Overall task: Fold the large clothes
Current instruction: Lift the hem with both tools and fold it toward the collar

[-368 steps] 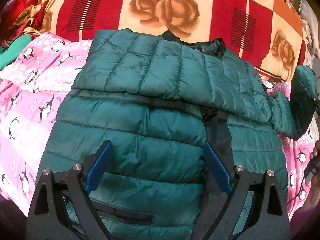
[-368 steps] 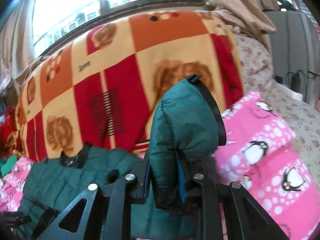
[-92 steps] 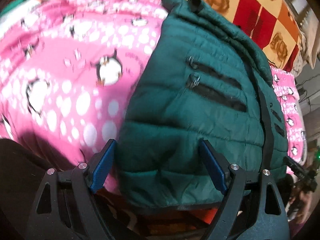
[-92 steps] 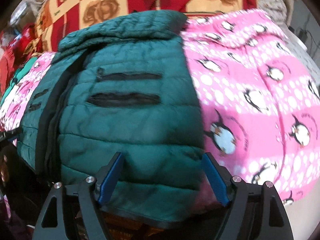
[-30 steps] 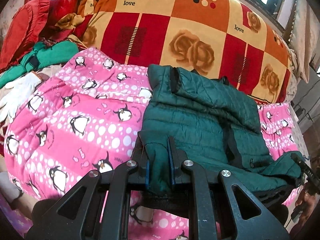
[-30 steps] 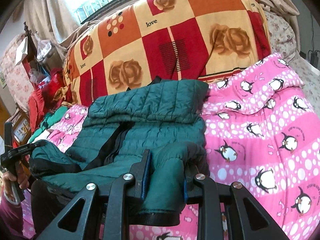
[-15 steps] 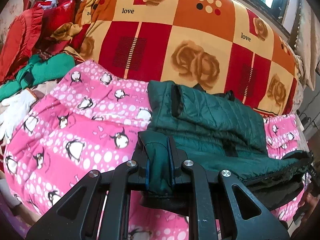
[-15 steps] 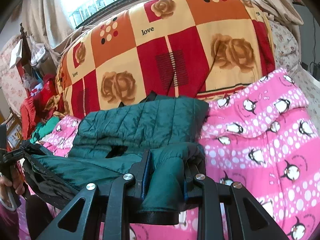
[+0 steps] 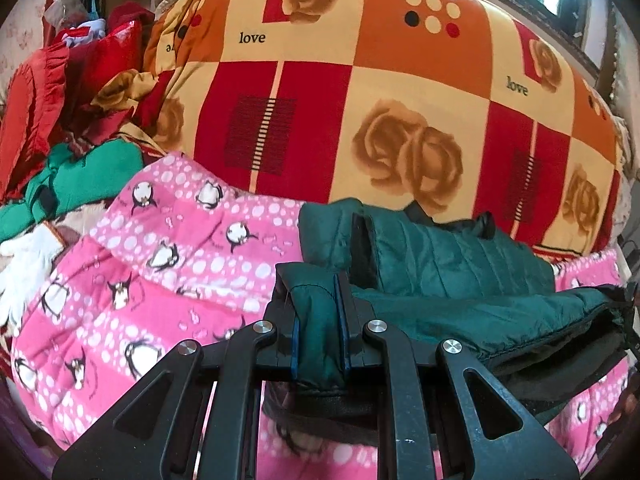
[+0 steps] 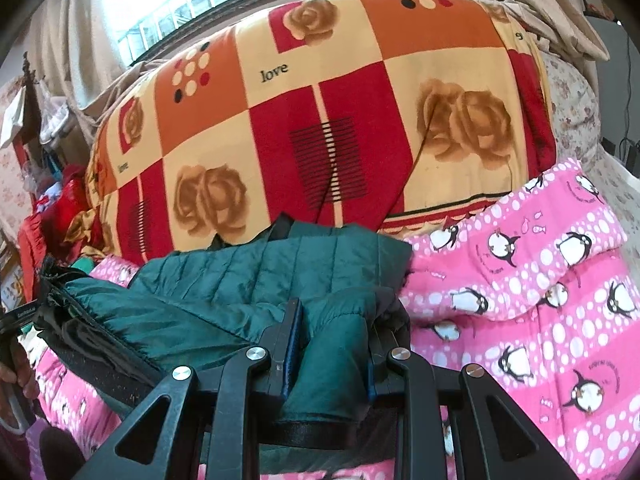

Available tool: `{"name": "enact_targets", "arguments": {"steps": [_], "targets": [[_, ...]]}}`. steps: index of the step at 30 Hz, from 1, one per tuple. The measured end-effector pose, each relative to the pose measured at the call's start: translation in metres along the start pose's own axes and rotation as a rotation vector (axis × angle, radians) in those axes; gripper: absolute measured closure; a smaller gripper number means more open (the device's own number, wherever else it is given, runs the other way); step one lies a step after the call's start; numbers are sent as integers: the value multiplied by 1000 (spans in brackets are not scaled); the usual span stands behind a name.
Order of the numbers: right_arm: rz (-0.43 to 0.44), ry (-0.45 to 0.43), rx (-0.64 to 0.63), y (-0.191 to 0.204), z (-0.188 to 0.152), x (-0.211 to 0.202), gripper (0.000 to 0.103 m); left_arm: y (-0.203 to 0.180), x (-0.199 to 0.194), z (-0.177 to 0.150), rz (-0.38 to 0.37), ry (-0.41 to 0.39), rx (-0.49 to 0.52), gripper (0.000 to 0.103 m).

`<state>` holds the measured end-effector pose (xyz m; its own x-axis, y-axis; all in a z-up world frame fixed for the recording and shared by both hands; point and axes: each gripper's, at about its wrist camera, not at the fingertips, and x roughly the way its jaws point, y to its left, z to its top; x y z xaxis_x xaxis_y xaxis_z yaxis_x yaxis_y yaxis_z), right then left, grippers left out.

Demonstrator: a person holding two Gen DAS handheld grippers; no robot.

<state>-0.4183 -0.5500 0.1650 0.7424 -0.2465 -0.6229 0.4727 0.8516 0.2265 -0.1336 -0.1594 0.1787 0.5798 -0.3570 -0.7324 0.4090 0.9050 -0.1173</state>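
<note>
On a bed's pink penguin-print quilt (image 9: 168,240), both grippers' fingers (image 9: 295,340) (image 10: 289,356) clamp the quilted dark-green puffer jacket's (image 9: 448,256) lifted hem, mid-fold, next likely laying it over the collar.

Beyond the black, blue-padded left gripper (image 9: 320,312) lies a dark green quilted jacket (image 9: 448,264) with black trim, on a pink penguin-print blanket (image 9: 160,264), before a red, orange and cream rose-patterned quilt (image 9: 360,92).
</note>
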Motion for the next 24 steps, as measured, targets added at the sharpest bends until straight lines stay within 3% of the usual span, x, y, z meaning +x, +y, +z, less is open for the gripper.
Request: {"name": "enact_targets", "arguments": {"steps": [14, 24], "targets": [[-52, 17, 0, -8, 52, 63, 79, -13, 66, 49, 75, 16, -17, 89], [-73, 41, 36, -13, 72, 126, 79, -12, 118, 61, 111, 52, -63, 89]]}}
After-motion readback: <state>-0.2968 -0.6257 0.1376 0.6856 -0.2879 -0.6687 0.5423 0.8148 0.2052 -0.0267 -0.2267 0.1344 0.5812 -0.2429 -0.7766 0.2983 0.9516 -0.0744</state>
